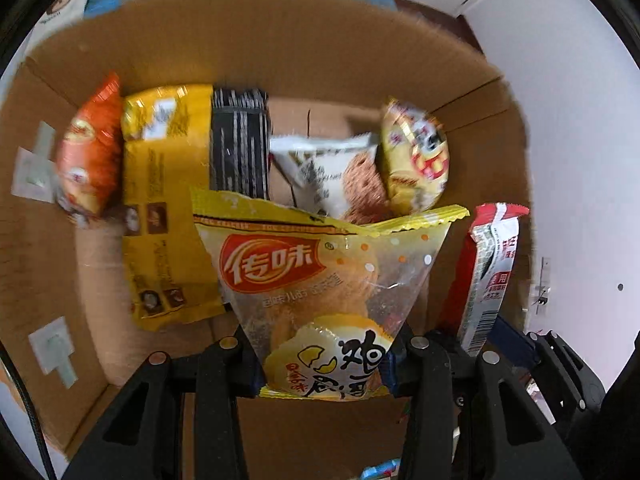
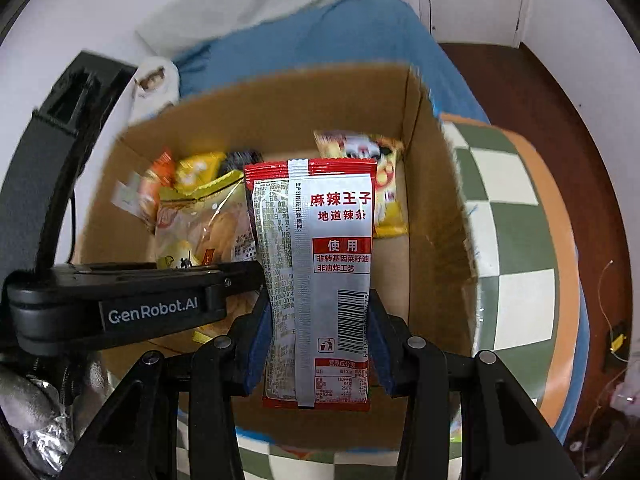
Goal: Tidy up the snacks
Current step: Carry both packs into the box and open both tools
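Snacks already lie inside the cardboard box (image 1: 280,60), and I hold two more above it, my left claw (image 1: 324,364) clamped on a yellow egg-cake packet (image 1: 320,280), my right claw (image 2: 320,344) on a red spicy-strip packet (image 2: 320,264), both still undropped.

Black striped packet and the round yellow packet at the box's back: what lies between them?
A white packet showing a brown biscuit, seen in the left wrist view, between black striped packet and round yellow packet.

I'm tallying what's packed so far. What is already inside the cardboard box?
Inside the cardboard box lie an orange packet, a yellow bag, a black-striped packet, a white biscuit packet and a yellow-red packet. The held egg-cake packet covers what lies beneath it.
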Demonstrator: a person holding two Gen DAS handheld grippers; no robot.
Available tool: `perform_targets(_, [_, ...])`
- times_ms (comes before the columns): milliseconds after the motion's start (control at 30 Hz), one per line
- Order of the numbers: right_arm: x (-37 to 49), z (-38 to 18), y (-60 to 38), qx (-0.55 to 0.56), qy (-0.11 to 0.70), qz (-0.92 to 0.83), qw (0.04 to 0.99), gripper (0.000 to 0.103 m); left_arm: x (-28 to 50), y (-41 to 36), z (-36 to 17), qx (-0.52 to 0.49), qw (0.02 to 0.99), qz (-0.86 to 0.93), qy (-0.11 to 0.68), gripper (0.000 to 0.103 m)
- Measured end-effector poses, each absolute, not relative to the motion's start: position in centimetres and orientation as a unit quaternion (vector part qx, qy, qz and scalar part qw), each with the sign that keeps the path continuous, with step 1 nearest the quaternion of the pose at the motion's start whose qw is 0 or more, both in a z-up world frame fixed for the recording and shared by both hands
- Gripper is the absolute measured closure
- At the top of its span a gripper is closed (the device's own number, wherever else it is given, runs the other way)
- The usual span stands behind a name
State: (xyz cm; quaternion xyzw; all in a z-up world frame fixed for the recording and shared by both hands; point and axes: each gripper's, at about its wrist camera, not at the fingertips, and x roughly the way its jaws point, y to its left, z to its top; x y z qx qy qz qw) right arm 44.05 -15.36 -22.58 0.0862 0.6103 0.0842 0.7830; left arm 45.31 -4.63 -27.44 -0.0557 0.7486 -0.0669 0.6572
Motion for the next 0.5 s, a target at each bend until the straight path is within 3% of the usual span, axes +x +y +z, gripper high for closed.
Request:
perform_targets(67, [44.3,-24.0,-15.3,0.082,0.625,0.082,0.772,0.054,45.1,-4.7,-28.5,-0.053,0.651,-0.061,0.755,0.063])
perform_targets(133, [44.3,-25.3,-15.4,0.087,0.647,0.081,0.754,0.041,45.0,-4.8,-29.2,-0.051,0.651,-0.061,0.755,0.062])
perform_targets(167, [44.3,-25.7,-15.3,0.084,0.651,0.081,0.75,0.038,44.9,-4.9,-29.4,-0.048,0.653,-0.062,0.753,0.052])
perform_targets(200, [44.3,-25.7,-15.1,0.072,0.652,0.079,0.751,0.028,44.8,-4.7,-29.5,-0.047,0.652,-0.059,0.754,0.031])
perform_targets(233, [44.3,-25.6,-14.8,0.061,0.653,0.074,0.752,0.012,44.6,-4.5,-29.7,-0.051,0.652,-0.06,0.754,0.022])
perform_targets(267, [44.2,-25.6,-14.8,0.062,0.653,0.074,0.751,0.009,44.5,-4.3,-29.6,-0.057,0.654,-0.06,0.752,0.017])
perform_targets(500, [44.1,-25.5,-15.2,0.073,0.651,0.066,0.752,0.009,43.1,-3.0,-27.7,-0.052,0.681,-0.052,0.729,0.017])
